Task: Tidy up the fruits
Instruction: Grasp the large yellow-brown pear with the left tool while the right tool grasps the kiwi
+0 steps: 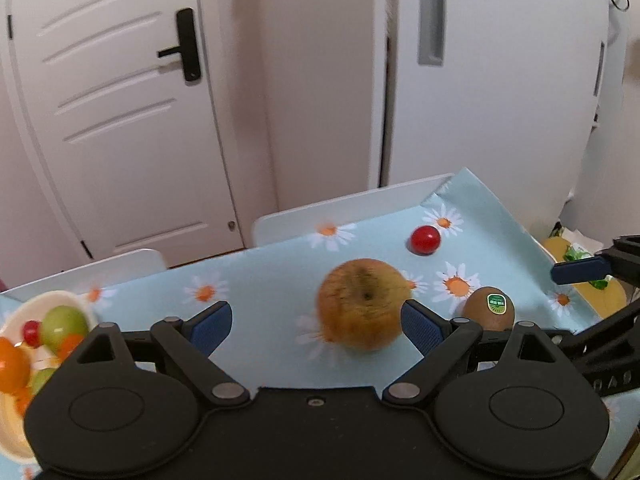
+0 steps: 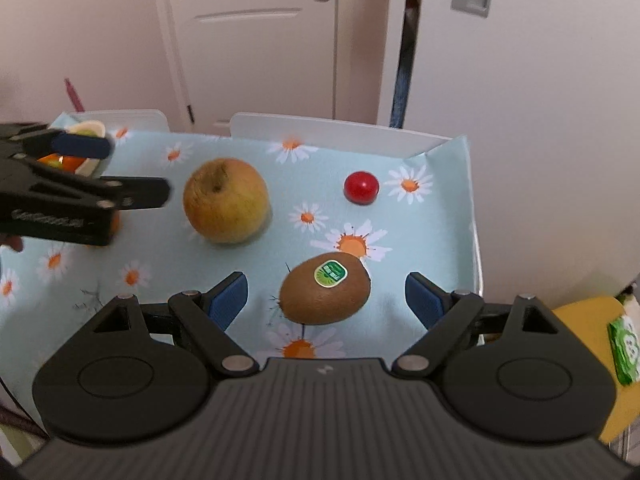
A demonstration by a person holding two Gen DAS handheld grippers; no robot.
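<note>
Three loose fruits: apple [image 2: 226, 201], kiwi [image 2: 325, 294], cherry tomato [image 2: 361, 187], all on the daisy tablecloth [image 2: 436, 240].
Left gripper [image 1: 316, 326]: fingers spread wide; apple sits off-centre between them, close against the right pad [image 1: 420, 326]; contact unclear.
Right gripper [image 2: 326, 300]: fingers wide apart, kiwi lying between them, untouched.
Kiwi: green sticker facing up.
Bowl [image 1: 24, 312]: far left of the cloth, holding green and orange fruit.

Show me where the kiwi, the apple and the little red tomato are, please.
kiwi [image 2: 325, 295]: right wrist view, on its brown skin below the sticker.
apple [image 2: 226, 206]: right wrist view, middle of its yellowish side.
red tomato [image 2: 361, 187]: right wrist view, centre of its skin.
</note>
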